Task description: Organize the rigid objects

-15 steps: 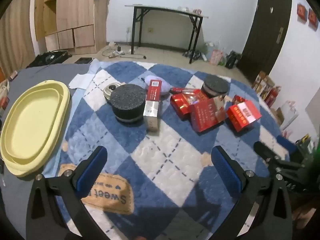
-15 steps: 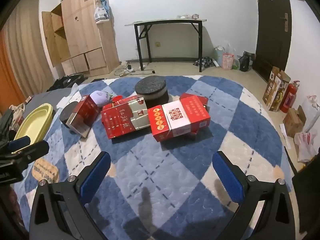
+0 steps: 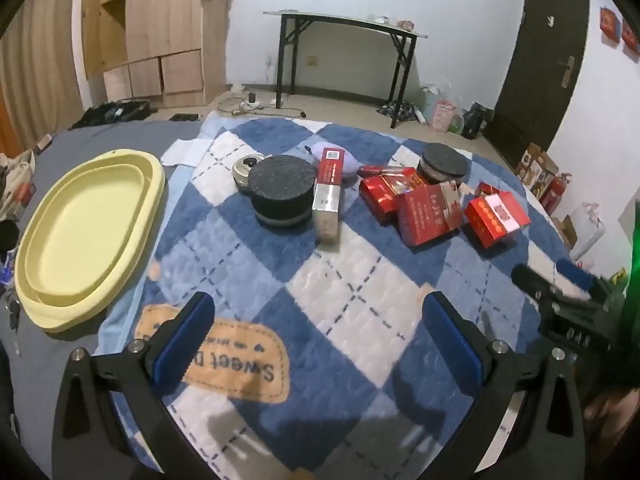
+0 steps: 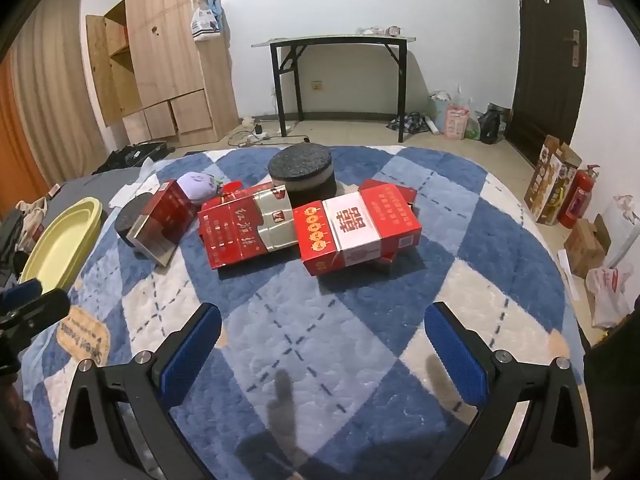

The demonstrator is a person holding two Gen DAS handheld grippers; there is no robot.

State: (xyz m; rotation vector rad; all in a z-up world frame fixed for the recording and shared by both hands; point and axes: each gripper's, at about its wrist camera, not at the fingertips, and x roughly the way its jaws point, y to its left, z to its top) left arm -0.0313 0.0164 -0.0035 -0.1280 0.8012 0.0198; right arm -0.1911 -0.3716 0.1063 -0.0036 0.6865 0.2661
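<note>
Checked rug point(image 3: 344, 280); on it red boxes point(image 4: 356, 228); black tins point(image 3: 282, 192); yellow tray point(image 3: 84, 232) beside.

On the blue-and-white checked blanket point(image 3: 340, 288) lie two round black-topped tins: one point(image 3: 281, 190) nearer the left, one point(image 3: 442, 162) farther back. Five red boxes show in the pile: a long narrow one point(image 3: 330, 196), a large dark-red one point(image 3: 428, 212), one with a white band point(image 3: 496, 216), and two partly hidden point(image 3: 380, 194) point(image 3: 486, 189). There is one purple soft toy point(image 3: 352, 160), one small round metal tin point(image 3: 246, 166), and one yellow oval tray point(image 3: 80, 232).
</note>
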